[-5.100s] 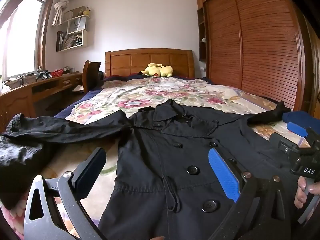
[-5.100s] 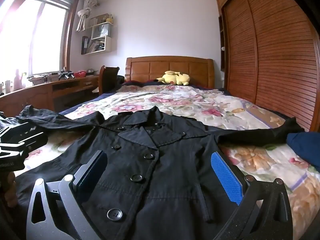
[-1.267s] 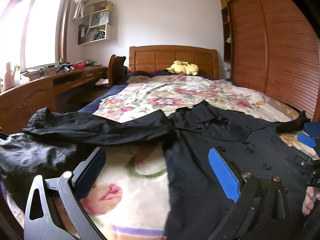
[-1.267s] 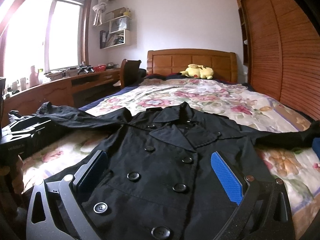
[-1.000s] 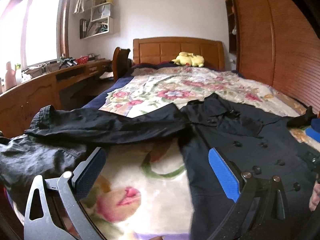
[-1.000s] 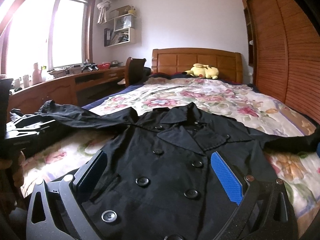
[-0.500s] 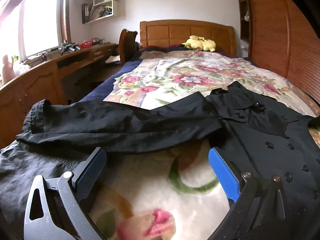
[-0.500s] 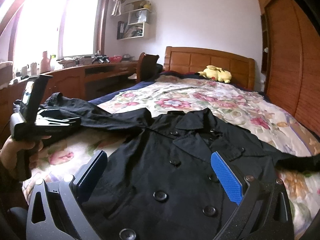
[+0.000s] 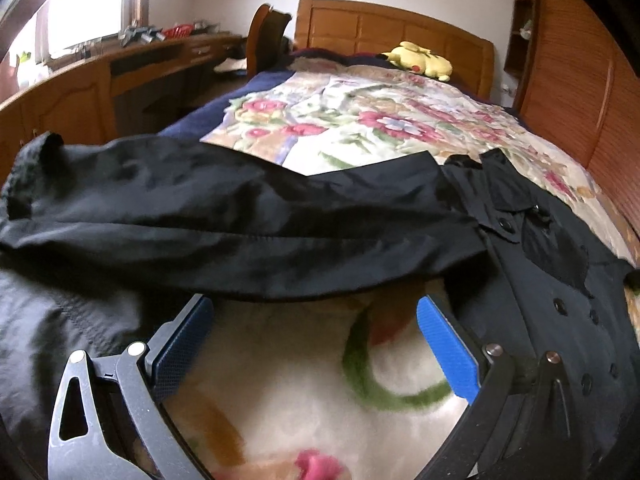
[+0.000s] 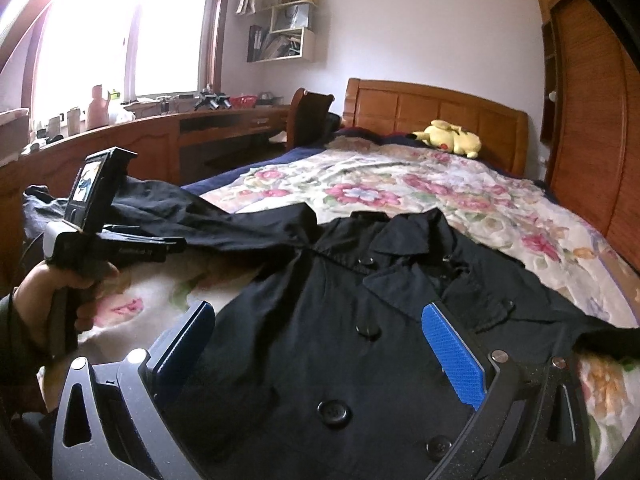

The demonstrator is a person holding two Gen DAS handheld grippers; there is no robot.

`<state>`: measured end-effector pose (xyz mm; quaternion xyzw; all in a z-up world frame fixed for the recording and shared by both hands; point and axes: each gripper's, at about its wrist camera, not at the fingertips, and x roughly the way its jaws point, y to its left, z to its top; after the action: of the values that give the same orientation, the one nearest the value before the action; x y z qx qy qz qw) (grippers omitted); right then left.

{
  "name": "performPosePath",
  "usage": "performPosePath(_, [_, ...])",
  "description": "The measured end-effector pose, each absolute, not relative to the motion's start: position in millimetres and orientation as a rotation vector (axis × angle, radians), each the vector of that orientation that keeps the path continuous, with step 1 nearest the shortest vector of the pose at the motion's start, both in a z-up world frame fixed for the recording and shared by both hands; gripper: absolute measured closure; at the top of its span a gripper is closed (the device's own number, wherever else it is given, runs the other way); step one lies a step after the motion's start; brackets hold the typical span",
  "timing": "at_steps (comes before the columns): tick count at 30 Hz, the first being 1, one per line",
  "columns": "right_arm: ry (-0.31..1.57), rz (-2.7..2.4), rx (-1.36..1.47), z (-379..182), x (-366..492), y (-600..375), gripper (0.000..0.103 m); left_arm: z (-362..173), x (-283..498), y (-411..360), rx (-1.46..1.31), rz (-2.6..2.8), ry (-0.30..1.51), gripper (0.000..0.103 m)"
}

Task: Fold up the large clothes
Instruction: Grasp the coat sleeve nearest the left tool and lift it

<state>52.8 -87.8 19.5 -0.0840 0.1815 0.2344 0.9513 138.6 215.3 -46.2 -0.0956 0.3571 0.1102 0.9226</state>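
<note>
1. The bed [image 10: 460, 200] carries a floral blanket [image 9: 360, 120] and runs back to a wooden headboard [image 10: 436, 108].
2. A black coat [image 10: 340, 320] lies face up, buttons showing, across the bed's near end; its sleeve [image 9: 240, 224] stretches to the left edge.
3. The left gripper [image 9: 316, 344] hovers released, jaws apart, just before the sleeve.
4. The right gripper [image 10: 316, 348] hangs released above the coat's front.
5. A yellow plush toy [image 10: 448, 138] rests by the headboard.
</note>
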Motion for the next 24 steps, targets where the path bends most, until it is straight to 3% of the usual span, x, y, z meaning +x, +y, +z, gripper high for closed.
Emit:
performPosePath(21, [0.370,0.455,-0.169,20.5,51.5,-98.8,0.000,-69.5,162.1,234.1,-0.406,0.235,0.821,0.003])
performPosePath(24, [0.371,0.458,-0.164,19.9,52.3,-98.7,0.000,-69.4,169.7,238.7,-0.448,0.216,0.823,0.012])
